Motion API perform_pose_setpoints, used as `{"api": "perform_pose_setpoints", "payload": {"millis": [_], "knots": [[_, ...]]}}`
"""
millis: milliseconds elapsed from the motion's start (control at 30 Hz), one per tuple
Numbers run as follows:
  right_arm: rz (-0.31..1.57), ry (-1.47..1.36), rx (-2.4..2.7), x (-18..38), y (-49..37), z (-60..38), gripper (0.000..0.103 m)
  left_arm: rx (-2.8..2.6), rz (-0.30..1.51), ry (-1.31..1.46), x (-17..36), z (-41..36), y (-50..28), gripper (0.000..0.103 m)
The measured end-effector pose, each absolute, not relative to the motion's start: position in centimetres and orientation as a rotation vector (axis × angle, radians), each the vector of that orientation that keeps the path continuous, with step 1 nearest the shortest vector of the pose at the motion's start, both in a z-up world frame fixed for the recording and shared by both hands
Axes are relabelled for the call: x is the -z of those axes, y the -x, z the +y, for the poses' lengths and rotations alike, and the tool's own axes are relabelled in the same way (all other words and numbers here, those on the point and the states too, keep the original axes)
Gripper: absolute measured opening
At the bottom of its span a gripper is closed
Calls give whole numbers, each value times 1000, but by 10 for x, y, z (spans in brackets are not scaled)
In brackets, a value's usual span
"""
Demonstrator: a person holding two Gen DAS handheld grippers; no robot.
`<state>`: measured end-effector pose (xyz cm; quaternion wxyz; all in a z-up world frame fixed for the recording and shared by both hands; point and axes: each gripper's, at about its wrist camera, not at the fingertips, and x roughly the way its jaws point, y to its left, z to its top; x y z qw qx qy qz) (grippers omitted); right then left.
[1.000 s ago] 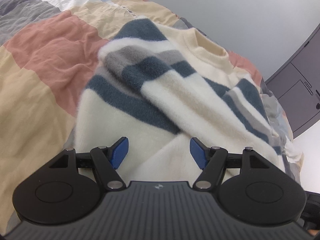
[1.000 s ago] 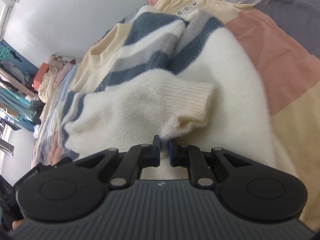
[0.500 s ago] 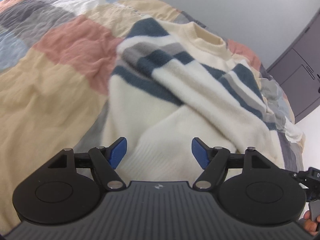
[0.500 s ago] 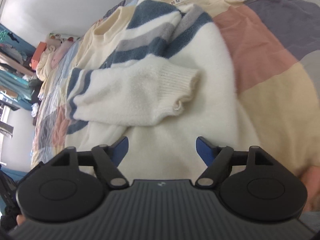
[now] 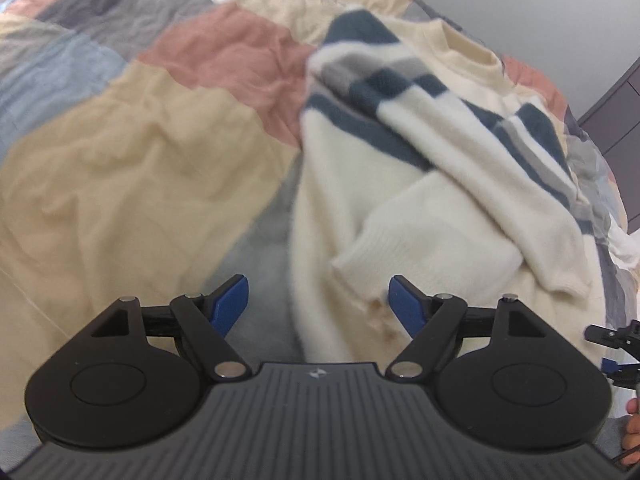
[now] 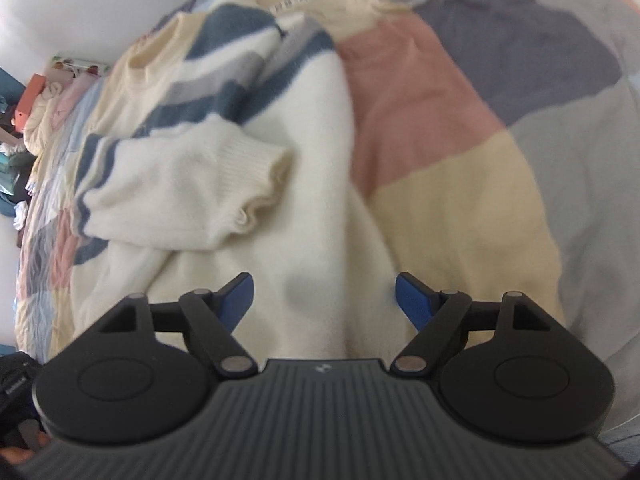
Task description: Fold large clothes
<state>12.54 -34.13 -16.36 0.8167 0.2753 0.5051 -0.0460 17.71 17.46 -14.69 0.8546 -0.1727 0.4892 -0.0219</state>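
Note:
A cream sweater [image 5: 404,184] with navy and grey stripes lies on the patchwork bedspread [image 5: 132,152], both sleeves folded across its body. In the left wrist view a ribbed cuff [image 5: 380,252] rests just beyond my left gripper [image 5: 318,304], whose jaws are opening with nothing between them. The right wrist view shows the same sweater [image 6: 312,168] with a sleeve cuff [image 6: 256,176] lying loose on top. My right gripper [image 6: 324,300] hovers over the sweater's lower body, jaws opening wide and holding nothing.
The bedspread [image 6: 460,120] spreads in pink, yellow, grey and blue patches around the sweater. A dark cabinet [image 5: 616,120] stands at the right. Piled clothes and boxes [image 6: 36,96] sit at the far left. A hand [image 5: 632,436] shows at the edge.
My right gripper let go of the sleeve cuff and opened wide, then drew back. Both grippers pulled away from the sweater, so more of it and the bedspread shows.

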Motion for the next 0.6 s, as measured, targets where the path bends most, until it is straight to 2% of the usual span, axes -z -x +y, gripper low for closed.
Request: {"api": "perform_pose_setpoints", "payload": {"millis": [367,600], "knots": [[1127,-558,-95,175,-127,-312,82,127,1138,518,173,163,-180,81],[1100,-484,-154,172,-124,-295,81,215,1168,466,178,140,-172,81]]}}
